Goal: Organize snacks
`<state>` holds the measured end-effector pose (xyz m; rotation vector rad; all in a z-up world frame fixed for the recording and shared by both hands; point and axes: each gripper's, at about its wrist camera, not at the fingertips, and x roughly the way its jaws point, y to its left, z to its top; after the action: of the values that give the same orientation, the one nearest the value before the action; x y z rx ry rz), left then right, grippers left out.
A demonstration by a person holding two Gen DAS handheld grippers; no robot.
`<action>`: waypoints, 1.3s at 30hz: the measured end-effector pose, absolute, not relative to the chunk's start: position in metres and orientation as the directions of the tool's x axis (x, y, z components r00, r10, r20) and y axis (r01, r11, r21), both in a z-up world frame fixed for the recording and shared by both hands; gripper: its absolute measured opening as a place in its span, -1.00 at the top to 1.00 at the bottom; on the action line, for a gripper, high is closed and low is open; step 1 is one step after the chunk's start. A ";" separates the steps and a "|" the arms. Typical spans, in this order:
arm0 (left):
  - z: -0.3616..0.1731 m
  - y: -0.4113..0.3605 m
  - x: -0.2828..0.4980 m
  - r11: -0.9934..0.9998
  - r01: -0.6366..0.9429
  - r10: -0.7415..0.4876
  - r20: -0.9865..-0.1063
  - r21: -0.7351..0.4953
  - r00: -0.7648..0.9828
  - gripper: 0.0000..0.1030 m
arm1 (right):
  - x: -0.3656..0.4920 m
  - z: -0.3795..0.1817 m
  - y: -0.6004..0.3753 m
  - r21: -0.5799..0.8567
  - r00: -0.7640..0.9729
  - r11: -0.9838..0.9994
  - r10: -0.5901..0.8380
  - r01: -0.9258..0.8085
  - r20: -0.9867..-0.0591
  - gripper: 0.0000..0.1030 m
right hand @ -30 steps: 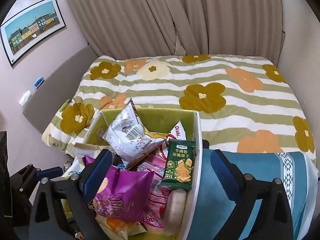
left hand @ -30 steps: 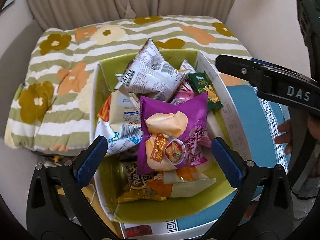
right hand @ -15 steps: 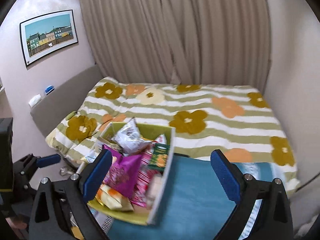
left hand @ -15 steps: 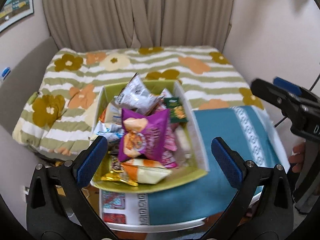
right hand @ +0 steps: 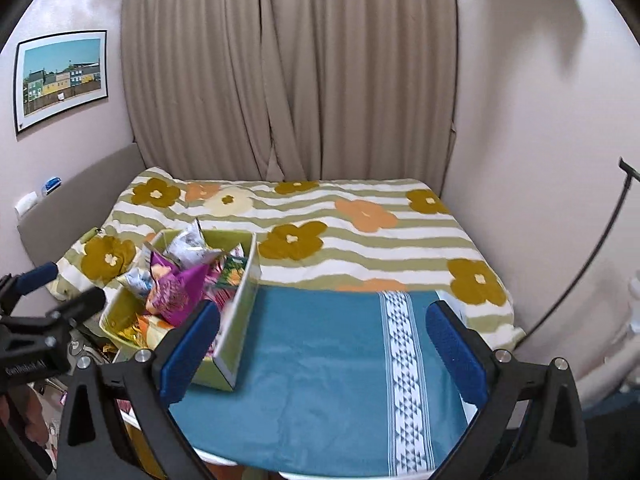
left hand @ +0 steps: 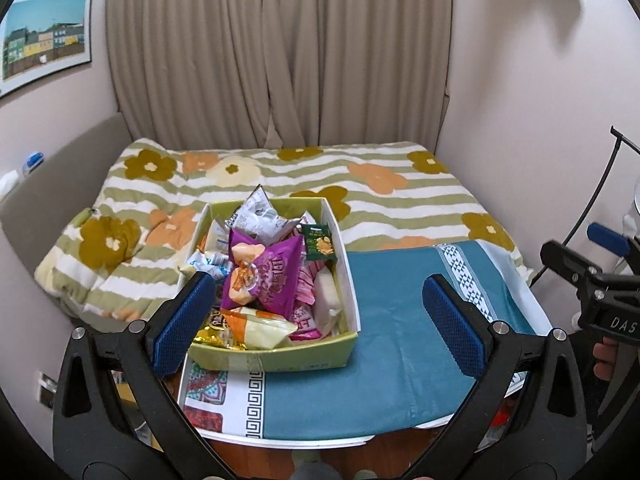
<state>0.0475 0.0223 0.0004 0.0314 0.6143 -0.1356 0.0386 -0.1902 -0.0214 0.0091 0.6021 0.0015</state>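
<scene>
Lying far ahead of both grippers: big flowery bed cover [left hand: 392, 200]. Spreading under them: blue cloth [right hand: 328, 364]. Sitting ahead of the left gripper [left hand: 316, 316], off to the side of the right gripper [right hand: 324, 344]: green box [left hand: 304, 360] full of snacks, purple bag [left hand: 264, 276] on top. Gaping wide, both grippers, holding nothing; right jaws just been opening.
</scene>
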 end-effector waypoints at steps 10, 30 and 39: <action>0.000 0.008 0.030 0.990 0.137 -0.103 -0.555 0.020 0.825 -0.99 | 0.019 -0.026 -0.205 0.013 0.824 0.999 -0.019 0.032 -0.566 -0.99; 0.001 0.000 0.032 0.988 0.154 -0.113 -0.547 0.030 0.829 -0.99 | 0.016 -0.024 -0.212 0.027 0.827 0.998 -0.028 0.052 -0.561 -0.99; 0.000 -0.001 0.032 0.987 0.156 -0.115 -0.548 0.029 0.828 -0.99 | 0.016 -0.024 -0.213 0.024 0.827 0.998 -0.031 0.054 -0.561 -0.99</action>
<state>0.0325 -0.0005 0.0005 0.0736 0.5772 -0.1443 0.0165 -0.2125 -0.0244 0.0390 0.5948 -0.0449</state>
